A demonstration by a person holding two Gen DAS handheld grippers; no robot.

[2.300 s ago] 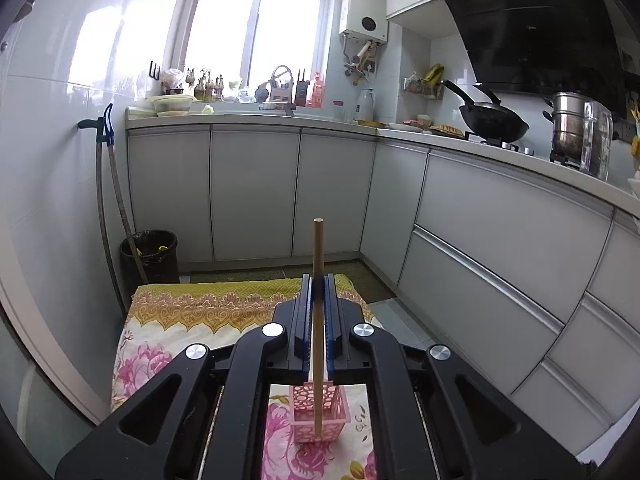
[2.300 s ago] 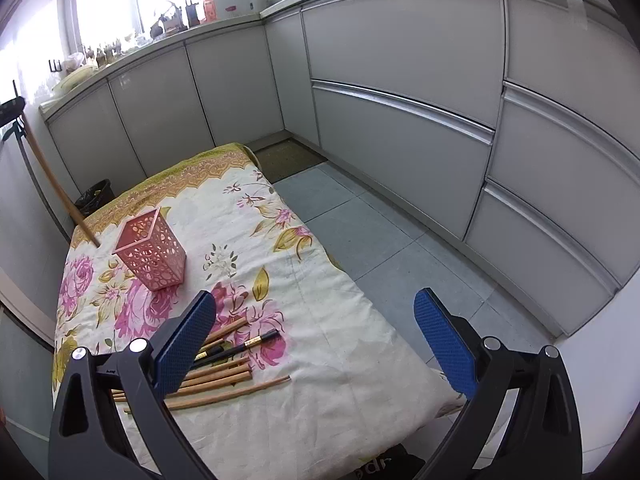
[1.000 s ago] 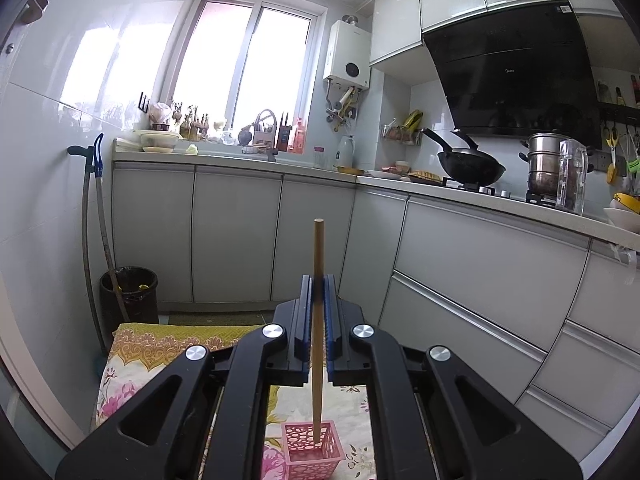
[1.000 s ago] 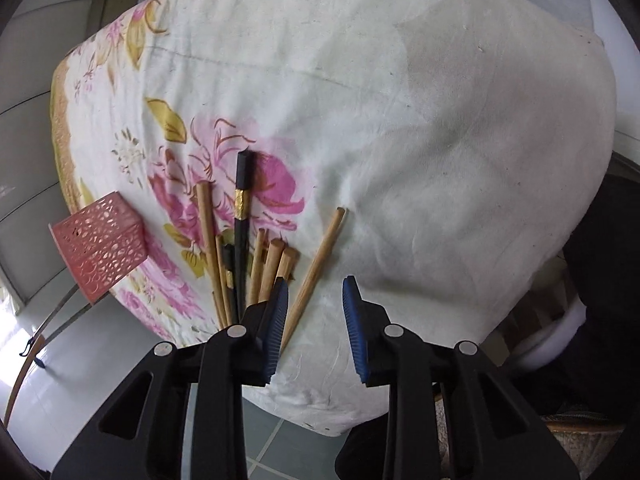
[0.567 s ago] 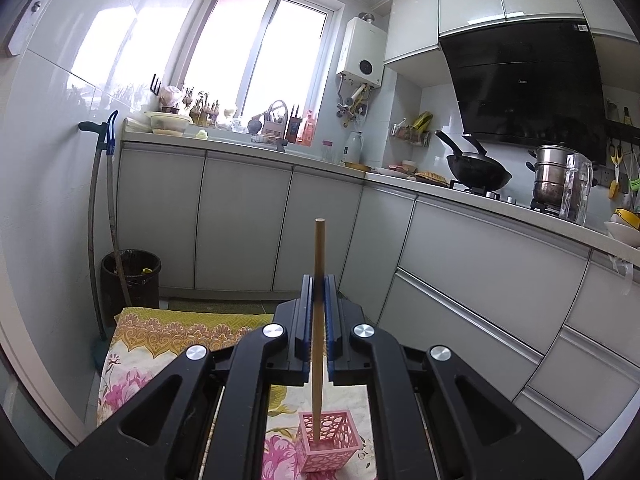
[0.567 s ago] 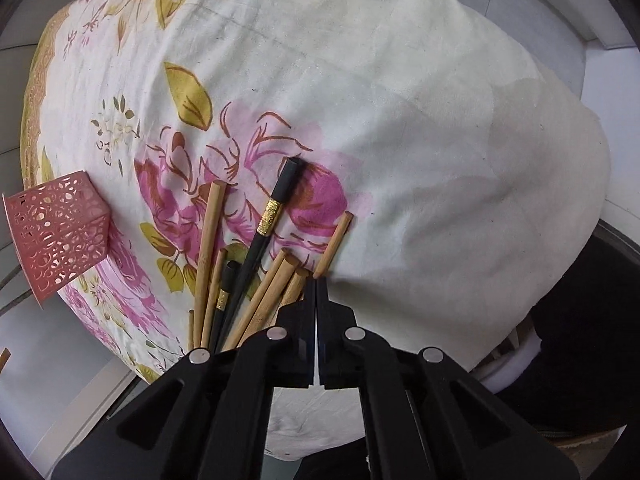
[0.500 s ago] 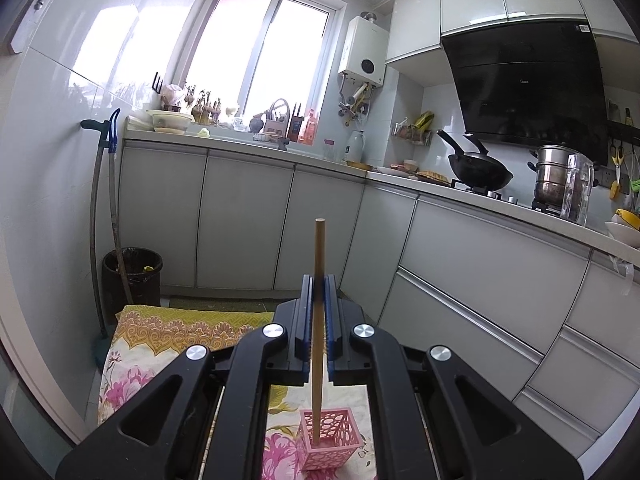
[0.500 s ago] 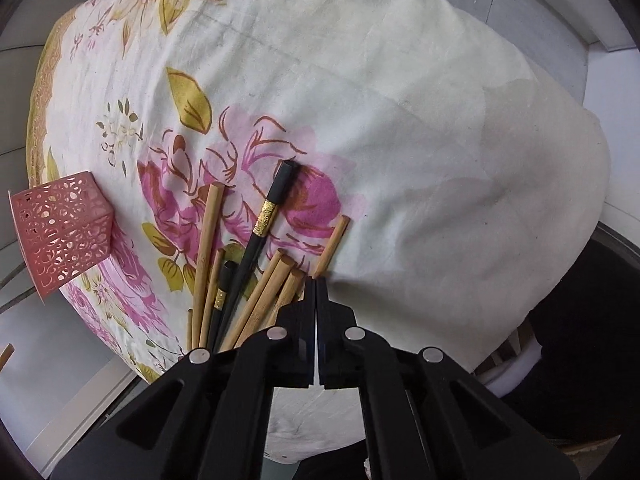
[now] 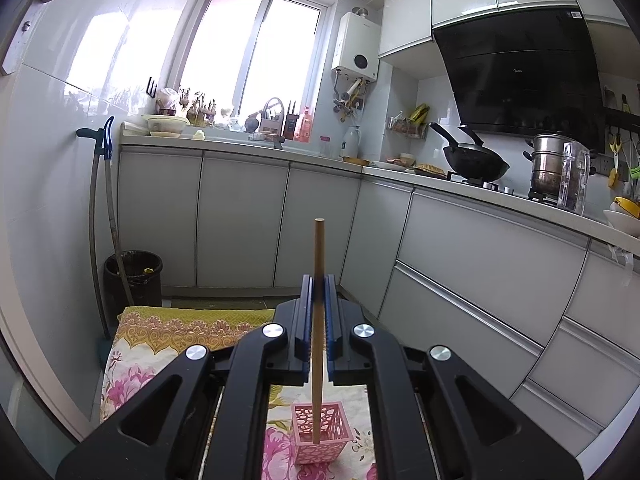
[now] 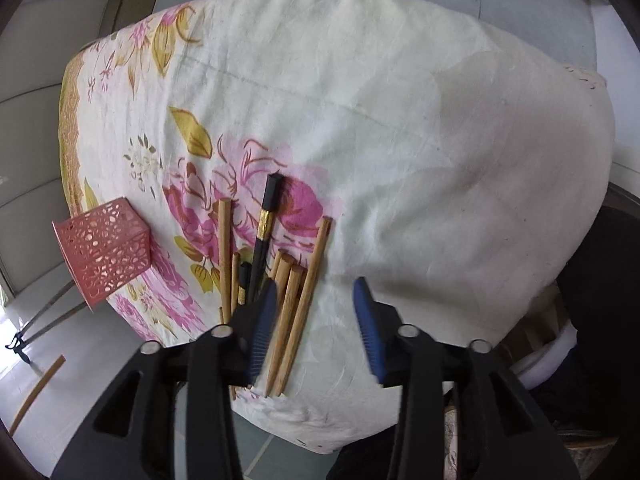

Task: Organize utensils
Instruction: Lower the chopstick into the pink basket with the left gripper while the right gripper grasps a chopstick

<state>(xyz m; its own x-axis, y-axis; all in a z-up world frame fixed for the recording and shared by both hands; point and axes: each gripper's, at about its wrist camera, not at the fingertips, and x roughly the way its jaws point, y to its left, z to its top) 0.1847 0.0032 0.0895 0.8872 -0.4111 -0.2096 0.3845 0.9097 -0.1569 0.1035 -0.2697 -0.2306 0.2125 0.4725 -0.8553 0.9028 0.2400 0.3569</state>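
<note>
Left tongs [image 9: 316,320] clamped on a single wooden chopstick [image 9: 318,280], held upright, its lower end poised over the open mouth of the pink perforated holder [image 9: 322,438]; whether the tip touches the holder cannot be told. The holder stands on the floral cloth [image 10: 400,120] covering the surface, near its left edge in the right wrist view. Right tongs [image 10: 316,320], jaws part open and just widened, empty, hang above the loose chopsticks [image 10: 294,292] lying in a bundle close to the near edge of the surface: several wooden ones and two black ones [image 10: 266,216] with gold bands. The pads touch none of them
</note>
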